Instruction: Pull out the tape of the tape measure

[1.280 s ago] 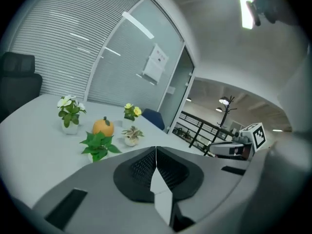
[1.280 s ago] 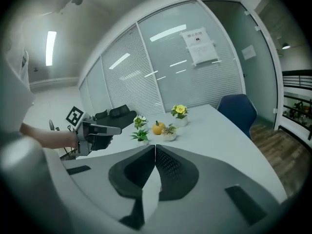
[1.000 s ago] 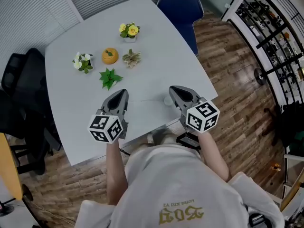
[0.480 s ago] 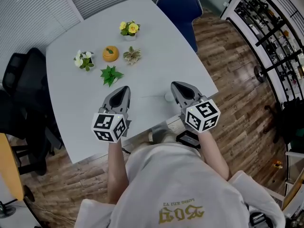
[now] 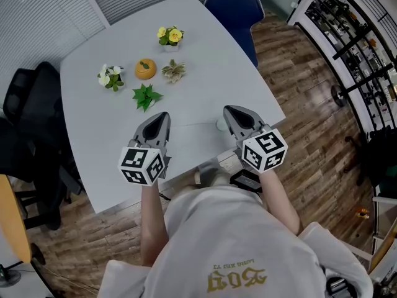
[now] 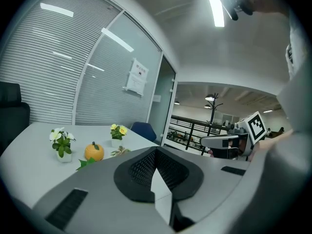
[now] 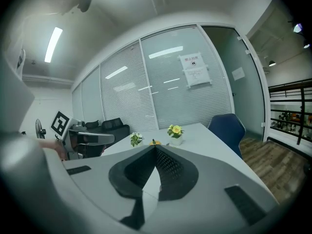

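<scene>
In the head view a small pale round tape measure (image 5: 219,125) lies on the white table (image 5: 205,73), close to the near edge. A thin line of tape (image 5: 195,126) runs left from it. My right gripper (image 5: 227,110) hovers just right of it, jaws shut and empty, and partly hides it. My left gripper (image 5: 163,114) is also shut and empty, level with it, a hand's width left of the tape's end. The left gripper view shows closed jaws (image 6: 156,150) and the right gripper view shows closed jaws (image 7: 155,147); neither shows the tape measure.
Farther back on the table stand a yellow-flower pot (image 5: 170,37), a white-flower pot (image 5: 110,77), an orange ornament (image 5: 146,69), a pale succulent (image 5: 173,71) and a green leafy plant (image 5: 145,96). A blue chair (image 5: 236,8) is at the far side, a black chair (image 5: 28,104) at the left.
Only the head camera has shifted slightly. Both grippers stay shut in the same places beside the tape measure.
</scene>
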A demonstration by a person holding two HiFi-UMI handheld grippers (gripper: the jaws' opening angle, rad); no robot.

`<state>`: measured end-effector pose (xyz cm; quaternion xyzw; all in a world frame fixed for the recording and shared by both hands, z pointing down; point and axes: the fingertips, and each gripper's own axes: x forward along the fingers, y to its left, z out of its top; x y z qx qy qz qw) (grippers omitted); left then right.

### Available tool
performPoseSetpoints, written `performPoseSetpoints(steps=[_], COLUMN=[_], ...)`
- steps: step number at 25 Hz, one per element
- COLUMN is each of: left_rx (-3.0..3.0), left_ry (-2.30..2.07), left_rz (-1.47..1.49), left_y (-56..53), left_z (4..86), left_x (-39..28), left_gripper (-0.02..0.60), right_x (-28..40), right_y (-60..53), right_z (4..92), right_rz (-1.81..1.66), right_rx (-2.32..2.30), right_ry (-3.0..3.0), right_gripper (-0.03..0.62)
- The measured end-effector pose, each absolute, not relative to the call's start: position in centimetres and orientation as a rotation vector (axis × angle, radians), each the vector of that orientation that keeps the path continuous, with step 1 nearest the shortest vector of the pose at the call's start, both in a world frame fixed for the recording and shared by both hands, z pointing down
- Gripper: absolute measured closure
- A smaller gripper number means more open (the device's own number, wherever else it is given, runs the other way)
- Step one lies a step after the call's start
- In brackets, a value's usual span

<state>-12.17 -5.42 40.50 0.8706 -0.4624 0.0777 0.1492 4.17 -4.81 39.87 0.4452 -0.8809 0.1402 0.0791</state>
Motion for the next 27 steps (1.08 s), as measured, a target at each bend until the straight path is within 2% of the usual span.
performPoseSetpoints(steps=[27], left_rx=[2.483], left_ry=[-1.313], left_rz=[0.211], left_y=[-5.0], left_z=[41.0], left_x=[-12.4], left_gripper=[0.578], right_x=[5.0], right_y=[-4.4], right_z=[39.9], right_rz=[0.408], right_rx=[1.334], right_ry=[-2.619], right_gripper=[0.579])
